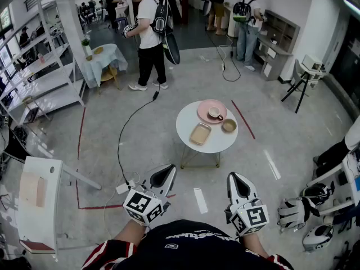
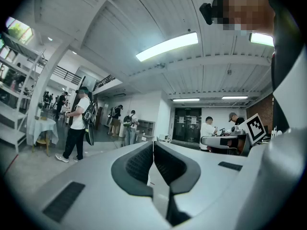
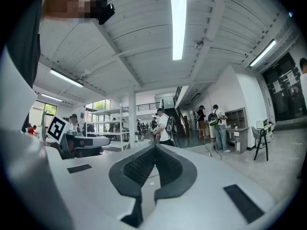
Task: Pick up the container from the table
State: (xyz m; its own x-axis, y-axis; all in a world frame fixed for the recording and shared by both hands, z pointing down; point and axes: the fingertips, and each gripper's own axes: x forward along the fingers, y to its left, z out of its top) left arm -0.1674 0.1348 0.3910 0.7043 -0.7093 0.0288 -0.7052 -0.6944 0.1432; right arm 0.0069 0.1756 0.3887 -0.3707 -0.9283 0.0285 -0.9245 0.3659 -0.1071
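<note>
Two neighbours (plate, bowl) beside container.

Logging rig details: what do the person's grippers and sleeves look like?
The left gripper and right gripper are pale grey tapered shells with black ribbed pads. Each carries a white cube with black square markers. The sleeves are dark with red and white stripes.

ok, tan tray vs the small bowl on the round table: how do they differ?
Shape: the tan tray is rectangular, the small bowl is round.
Size: the tray covers clearly more of the tabletop than the bowl.
Place: the tray lies near the middle, the bowl near the right edge.
Shared: both are tan and rest on the white round table, not touching each other.
</note>
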